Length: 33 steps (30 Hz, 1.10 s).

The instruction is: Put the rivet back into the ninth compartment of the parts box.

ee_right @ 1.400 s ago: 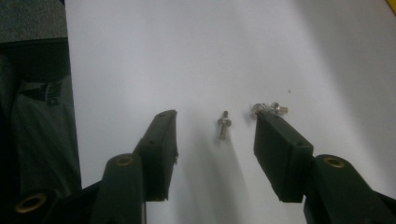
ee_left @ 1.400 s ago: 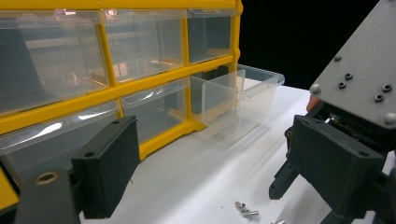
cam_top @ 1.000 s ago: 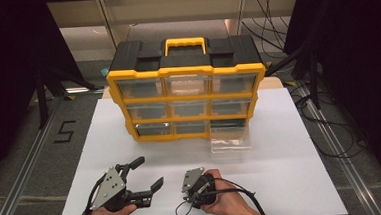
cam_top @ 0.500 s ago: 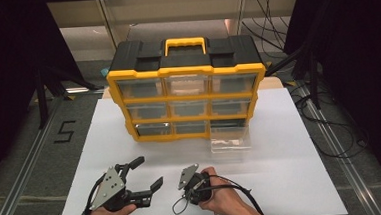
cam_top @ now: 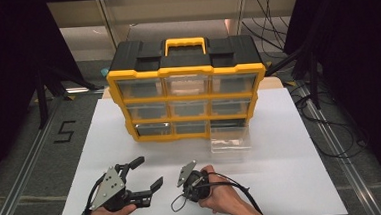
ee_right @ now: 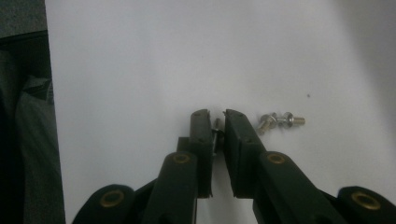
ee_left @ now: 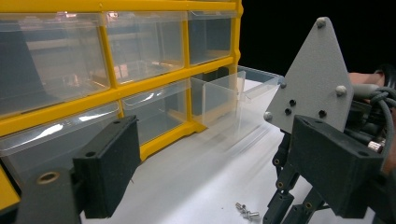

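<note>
The right gripper (ee_right: 215, 123) pinches one small screw (ee_right: 217, 125) over the white table (cam_top: 293, 181), beside loose screws (ee_right: 275, 121) at 3 o'clock (probably for the pulled-out drawer (cam_top: 229, 137)); the left gripper (cam_top: 143, 175) waits spread.

Open white table (cam_top: 293, 181) right of and ahead of both hands. Far side blocked by yellow organizer (cam_top: 187, 92); pulled-out clear drawer (cam_top: 229, 137) projecting forward. Loose screws (ee_right: 275, 122) just beside right gripper (ee_right: 215, 122).
</note>
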Tool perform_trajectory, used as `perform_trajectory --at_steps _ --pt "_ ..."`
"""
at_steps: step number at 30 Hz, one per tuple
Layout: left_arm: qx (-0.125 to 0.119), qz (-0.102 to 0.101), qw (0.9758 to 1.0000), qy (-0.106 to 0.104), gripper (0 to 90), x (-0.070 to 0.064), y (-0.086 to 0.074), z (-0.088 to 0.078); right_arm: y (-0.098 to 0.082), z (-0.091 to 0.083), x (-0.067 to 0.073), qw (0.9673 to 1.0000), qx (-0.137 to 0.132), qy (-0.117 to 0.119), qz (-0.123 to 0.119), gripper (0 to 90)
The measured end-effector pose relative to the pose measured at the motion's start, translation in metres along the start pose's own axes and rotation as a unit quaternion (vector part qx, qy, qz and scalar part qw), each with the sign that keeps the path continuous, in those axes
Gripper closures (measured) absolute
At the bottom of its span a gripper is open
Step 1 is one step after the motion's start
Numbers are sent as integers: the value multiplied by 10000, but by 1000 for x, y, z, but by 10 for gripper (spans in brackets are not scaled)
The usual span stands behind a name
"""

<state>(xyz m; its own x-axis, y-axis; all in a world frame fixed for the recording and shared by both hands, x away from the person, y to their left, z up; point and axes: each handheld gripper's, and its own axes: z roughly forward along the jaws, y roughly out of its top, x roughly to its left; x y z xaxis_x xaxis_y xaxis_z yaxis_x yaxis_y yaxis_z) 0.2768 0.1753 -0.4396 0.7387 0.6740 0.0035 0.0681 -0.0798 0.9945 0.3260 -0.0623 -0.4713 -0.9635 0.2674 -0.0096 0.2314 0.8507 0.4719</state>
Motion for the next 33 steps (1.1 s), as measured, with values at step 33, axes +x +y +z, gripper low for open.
perform_trajectory --at_steps 33 --pt "-4 32 10000 -3 166 1 0 -1 5 -91 -27 9895 -1029 -1012 116 823"
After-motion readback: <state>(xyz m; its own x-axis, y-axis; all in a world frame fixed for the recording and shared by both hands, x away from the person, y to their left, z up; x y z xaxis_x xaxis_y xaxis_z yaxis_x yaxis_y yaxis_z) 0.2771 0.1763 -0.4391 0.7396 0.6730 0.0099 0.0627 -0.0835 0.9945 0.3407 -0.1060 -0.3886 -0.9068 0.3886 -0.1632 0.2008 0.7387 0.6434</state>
